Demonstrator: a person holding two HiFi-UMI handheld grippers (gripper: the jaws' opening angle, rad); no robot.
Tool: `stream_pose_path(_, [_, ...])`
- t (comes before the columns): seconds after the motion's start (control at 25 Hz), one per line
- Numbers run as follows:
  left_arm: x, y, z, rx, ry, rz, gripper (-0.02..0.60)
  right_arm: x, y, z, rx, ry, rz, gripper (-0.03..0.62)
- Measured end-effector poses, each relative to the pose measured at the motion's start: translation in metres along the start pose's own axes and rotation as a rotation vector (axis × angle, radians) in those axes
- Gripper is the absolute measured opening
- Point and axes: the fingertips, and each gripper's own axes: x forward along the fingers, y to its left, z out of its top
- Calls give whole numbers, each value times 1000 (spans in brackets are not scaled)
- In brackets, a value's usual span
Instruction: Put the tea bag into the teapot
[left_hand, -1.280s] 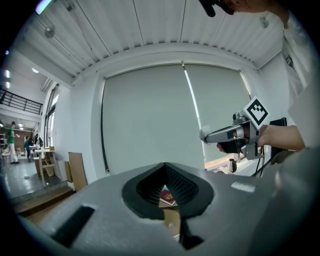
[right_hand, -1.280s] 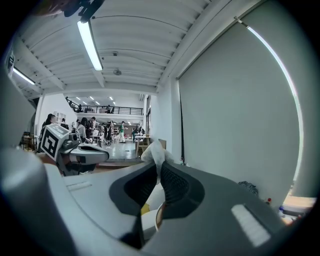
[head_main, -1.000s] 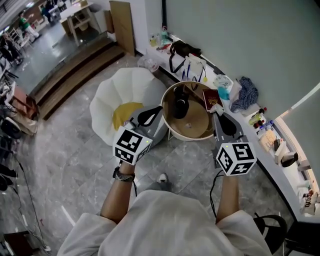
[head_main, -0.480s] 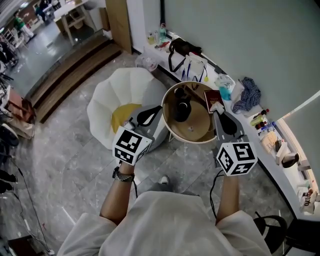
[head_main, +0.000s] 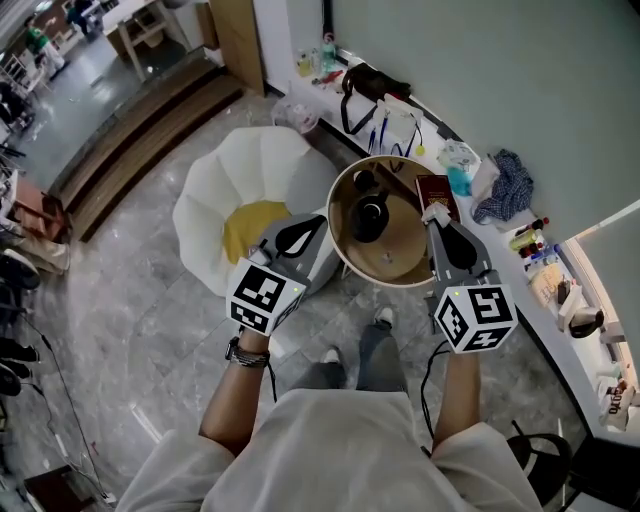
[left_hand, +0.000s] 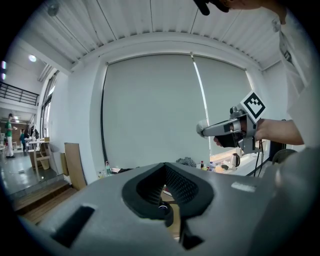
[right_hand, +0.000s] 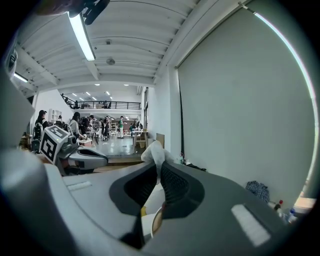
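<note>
A black teapot (head_main: 370, 216) stands on a round wooden table (head_main: 345, 262), with a smaller black piece (head_main: 364, 183) behind it. My right gripper (head_main: 434, 222) hovers over the table's right rim, shut on a white tea bag (head_main: 433, 210), which pokes out past the jaw tips (right_hand: 154, 151). My left gripper (head_main: 317, 222) hangs at the table's left rim, shut with nothing in it. In the left gripper view the jaws (left_hand: 165, 167) meet around an empty loop, and the right gripper (left_hand: 227, 129) shows beyond with the tea bag (left_hand: 201, 128).
A dark red book (head_main: 437, 192) lies at the table's right edge. A white shell-shaped chair (head_main: 230, 180) with a yellow cushion (head_main: 252, 225) stands to the left. A cluttered ledge (head_main: 470, 170) runs along the wall. My feet (head_main: 384, 318) show below the table.
The table and chair have slid slightly up in the head view, and a leg and shoe now show below the table. Both grippers hold the same pose, the right one keeping the tea bag.
</note>
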Motion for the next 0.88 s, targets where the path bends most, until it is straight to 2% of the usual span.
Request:
stream_pose_path(0.48, [55, 37, -16, -5, 22, 77, 5, 73, -45, -25, -9, 50, 73, 31])
stream_pose_path(0.88, [98, 67, -40, -67, 50, 133, 5, 132, -74, -59, 3, 116, 134, 31])
